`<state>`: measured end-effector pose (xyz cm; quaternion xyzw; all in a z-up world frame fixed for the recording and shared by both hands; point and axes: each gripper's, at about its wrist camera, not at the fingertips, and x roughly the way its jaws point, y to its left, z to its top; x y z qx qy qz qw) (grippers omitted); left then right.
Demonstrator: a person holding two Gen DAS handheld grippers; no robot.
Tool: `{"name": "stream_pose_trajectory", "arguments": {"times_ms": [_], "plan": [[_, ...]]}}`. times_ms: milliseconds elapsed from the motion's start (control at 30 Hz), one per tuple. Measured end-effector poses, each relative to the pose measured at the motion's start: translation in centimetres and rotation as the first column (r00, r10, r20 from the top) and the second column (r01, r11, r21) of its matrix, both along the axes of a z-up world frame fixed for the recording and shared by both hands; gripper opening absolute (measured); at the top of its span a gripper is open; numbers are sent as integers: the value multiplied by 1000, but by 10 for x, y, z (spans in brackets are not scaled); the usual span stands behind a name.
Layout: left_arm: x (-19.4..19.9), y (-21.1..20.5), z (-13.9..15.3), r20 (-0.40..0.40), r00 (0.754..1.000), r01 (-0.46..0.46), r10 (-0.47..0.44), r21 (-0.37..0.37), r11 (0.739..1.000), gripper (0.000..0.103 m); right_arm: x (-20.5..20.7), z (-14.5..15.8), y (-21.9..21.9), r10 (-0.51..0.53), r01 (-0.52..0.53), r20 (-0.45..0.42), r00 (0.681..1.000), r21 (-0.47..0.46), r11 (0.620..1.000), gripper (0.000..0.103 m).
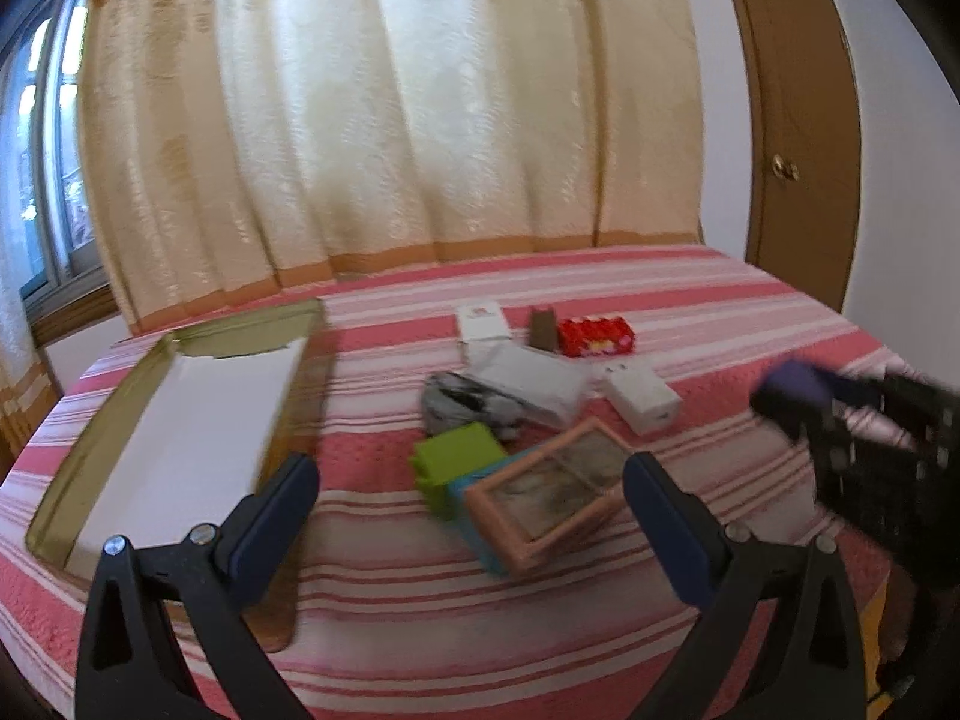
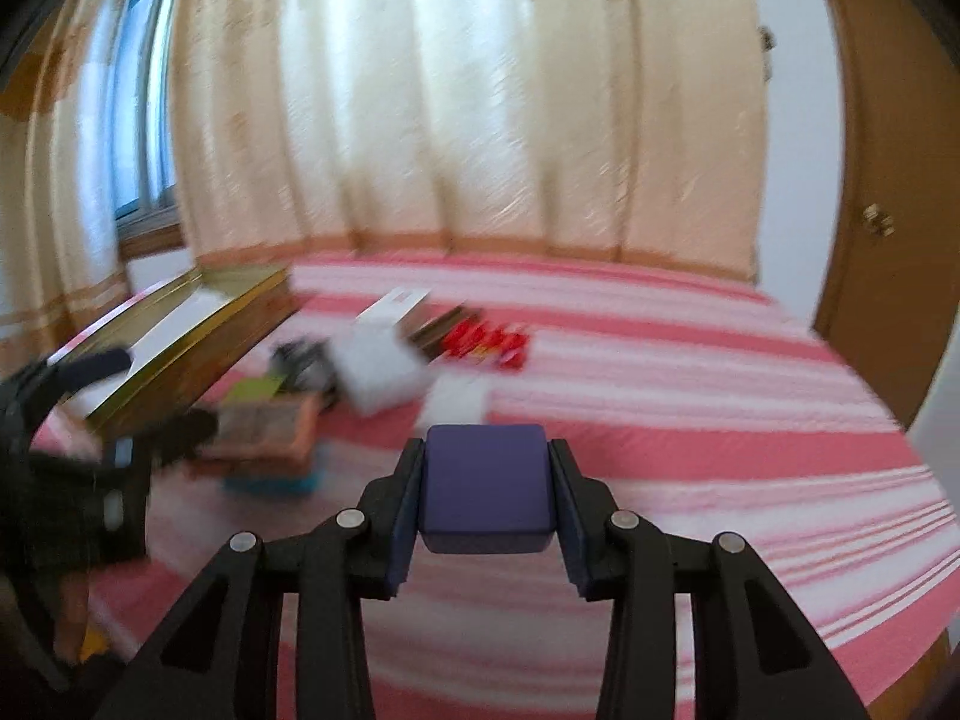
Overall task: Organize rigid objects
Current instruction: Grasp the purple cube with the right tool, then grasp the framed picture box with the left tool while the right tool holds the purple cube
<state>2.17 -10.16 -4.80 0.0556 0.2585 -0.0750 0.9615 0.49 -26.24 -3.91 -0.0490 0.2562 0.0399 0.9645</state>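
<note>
Tilting downward over the striped bed (image 2: 690,420), the right tool (image 2: 487,495) clamps a purple block (image 2: 486,480); the left tool (image 1: 471,516) gapes empty.

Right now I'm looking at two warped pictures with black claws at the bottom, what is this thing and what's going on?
These are two hand-held grippers, one per hand, each with a wide-angle camera looking along its jaws; no robot arm is present. One picture comes from the left gripper, whose jaws stand wide open with nothing in them. The other comes from the right gripper, whose jaws are shut on a purple block. Below is a bed with a pink striped cover. On it lie a gold-rimmed tray, a green box, a pink picture frame, a red box and some white boxes.
</note>
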Motion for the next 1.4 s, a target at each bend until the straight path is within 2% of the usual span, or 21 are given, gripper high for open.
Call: {"name": "stream_pose_trajectory", "arguments": {"times_ms": [167,267,433,633,733,900,1000,1067,1400], "plan": [[19,-16,-8,-77,997,19,-18,11,1000,103,23,7,-17,-93,93,-3,996,3,996,42],[26,-20,-7,-113,993,39,-41,-16,999,103,31,6,-20,-106,106,-13,994,7,994,42],[26,-31,-12,-122,991,56,-52,28,998,103,35,-1,-24,-104,105,-39,994,31,994,42],[28,-32,-13,-123,991,59,-53,46,997,102,35,-1,-26,-89,91,-27,996,51,995,42],[28,-30,-14,-128,990,64,-59,37,997,92,34,0,-28,-86,88,-22,996,62,994,42],[30,-30,-17,-155,985,84,-79,32,996,66,33,1,-28,-87,87,-12,996,65,994,42],[28,-30,-17,-141,986,96,-92,25,995,50,32,2,-29,-88,88,-6,996,70,994,42],[27,-29,-17,-133,986,102,-99,20,995,44,32,2,-29,-86,86,-2,996,74,994,42],[24,-23,-13,-101,989,105,-107,-20,994,44,29,4,-31,-88,86,21,996,89,992,42]]}}
